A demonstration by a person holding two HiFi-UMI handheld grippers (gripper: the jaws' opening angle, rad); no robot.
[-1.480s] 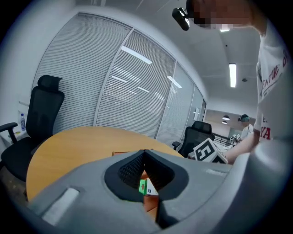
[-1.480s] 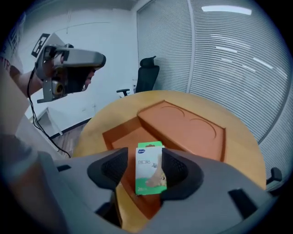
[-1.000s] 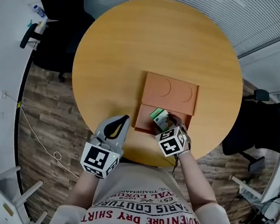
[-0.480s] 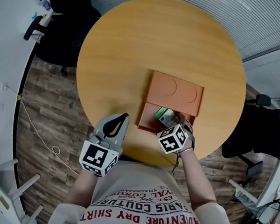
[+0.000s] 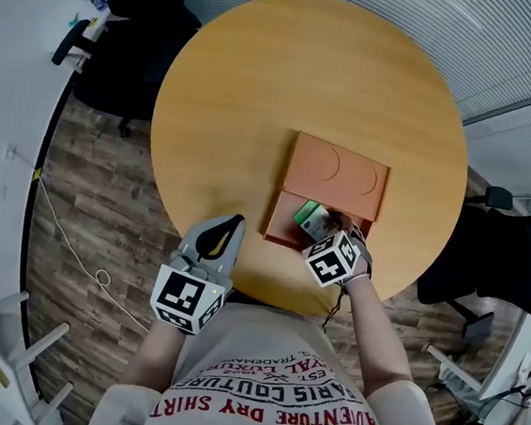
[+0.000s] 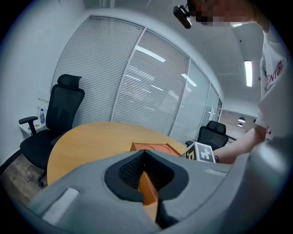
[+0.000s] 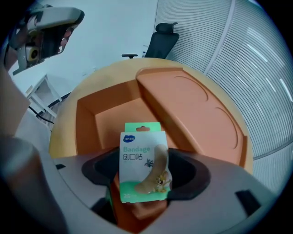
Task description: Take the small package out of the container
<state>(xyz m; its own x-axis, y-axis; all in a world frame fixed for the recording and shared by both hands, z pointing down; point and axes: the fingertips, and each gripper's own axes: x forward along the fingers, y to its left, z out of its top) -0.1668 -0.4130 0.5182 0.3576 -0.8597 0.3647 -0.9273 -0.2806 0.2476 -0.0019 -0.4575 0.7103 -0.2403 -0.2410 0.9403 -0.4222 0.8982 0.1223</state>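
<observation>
An orange container (image 5: 338, 170) lies on the round wooden table (image 5: 260, 84), its near compartment (image 5: 283, 222) open. Over that compartment my right gripper (image 5: 319, 228) has a small green and white bandage package (image 5: 308, 218) upright between its jaws. The jaws are closing on it. In the right gripper view the package (image 7: 143, 159) fills the gap of the right gripper (image 7: 144, 183), with the container's floor (image 7: 114, 114) behind it. My left gripper (image 5: 232, 225) hovers at the table's near edge, left of the container, shut and holding nothing. The left gripper view shows that gripper (image 6: 145, 177) with its pads together.
Black office chairs stand at the far left (image 5: 135, 61) and at the right (image 5: 515, 257) of the table. A white desk (image 5: 14, 95) runs along the left side. The container's closed lid half (image 7: 187, 100) has two round recesses.
The right gripper keeps the package over the open compartment, shifted only slightly. The left gripper has stayed where it was.
</observation>
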